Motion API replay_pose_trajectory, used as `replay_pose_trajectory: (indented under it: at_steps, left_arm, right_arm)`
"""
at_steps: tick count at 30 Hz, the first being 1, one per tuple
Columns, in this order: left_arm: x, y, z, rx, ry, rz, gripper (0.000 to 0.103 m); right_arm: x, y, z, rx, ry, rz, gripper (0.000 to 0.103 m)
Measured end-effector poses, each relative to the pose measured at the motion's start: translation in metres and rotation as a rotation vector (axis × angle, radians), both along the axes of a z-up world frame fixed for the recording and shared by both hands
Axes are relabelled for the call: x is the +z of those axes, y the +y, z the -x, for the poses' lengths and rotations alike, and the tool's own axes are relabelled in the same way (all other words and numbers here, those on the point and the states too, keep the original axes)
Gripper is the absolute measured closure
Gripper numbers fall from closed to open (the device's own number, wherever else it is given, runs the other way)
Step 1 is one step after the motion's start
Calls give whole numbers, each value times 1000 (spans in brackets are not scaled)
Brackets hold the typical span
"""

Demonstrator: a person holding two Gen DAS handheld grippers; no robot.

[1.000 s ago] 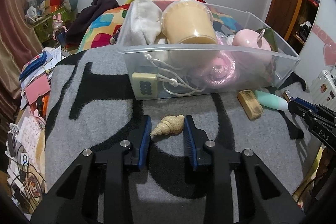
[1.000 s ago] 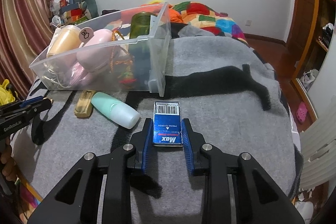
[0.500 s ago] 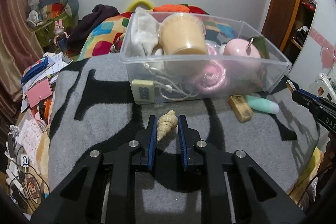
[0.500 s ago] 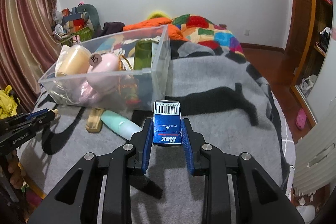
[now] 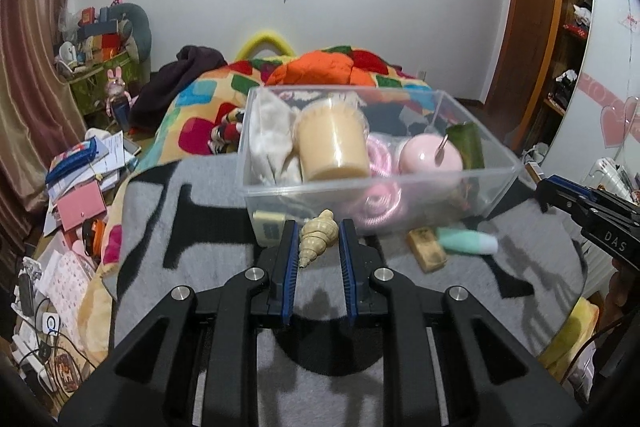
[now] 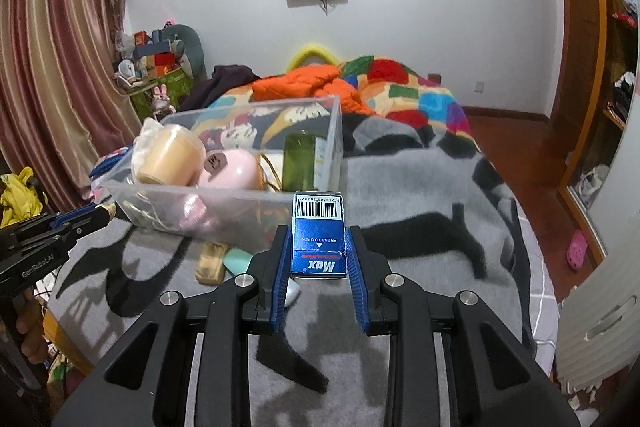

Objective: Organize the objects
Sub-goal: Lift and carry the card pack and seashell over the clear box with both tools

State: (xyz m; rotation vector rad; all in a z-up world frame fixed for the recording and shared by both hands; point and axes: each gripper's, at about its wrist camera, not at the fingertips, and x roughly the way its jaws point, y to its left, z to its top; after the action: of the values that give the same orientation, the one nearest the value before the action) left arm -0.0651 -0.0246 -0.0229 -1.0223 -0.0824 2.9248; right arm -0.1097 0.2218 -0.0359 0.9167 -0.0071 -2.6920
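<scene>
Left gripper [image 5: 319, 245]: closed on a cream spiral seashell [image 5: 317, 239], held clear of the grey blanket [image 5: 200, 227], just short of the clear plastic bin [image 5: 376, 185].
Right gripper [image 6: 319, 247]: clamped on a blue Max box [image 6: 319, 233], barcode end forward, also lifted, with the bin ahead and to its left.
Done so far: the bin already holds a tan cup [image 5: 334, 143], a pink round container [image 5: 430, 157], pink cord [image 5: 380, 201], white cloth [image 5: 270, 143] and a green item [image 5: 468, 145].
Left to do: both held items probably go in next; a wooden block [image 5: 426, 255] and a mint bottle [image 5: 468, 241] lie on the blanket, ahead and right of the left gripper, against the bin's near wall.
Edges: each gripper must clear the bin's rim.
Open room: the far half of the bin looks freest; open blanket lies right of the right gripper.
</scene>
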Motion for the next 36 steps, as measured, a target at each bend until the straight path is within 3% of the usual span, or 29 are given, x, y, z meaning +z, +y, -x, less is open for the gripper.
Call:
replay_pose_trajectory:
  at_steps: [20,36]
  left_arm:
    - [39,-3,6,2,118,-4,84]
    - [39,13,42,-55,107,-37,84]
  right_arm:
    - [36,-20,14,39,105,-5,79]
    - [35,-38,39,74,103,7,79]
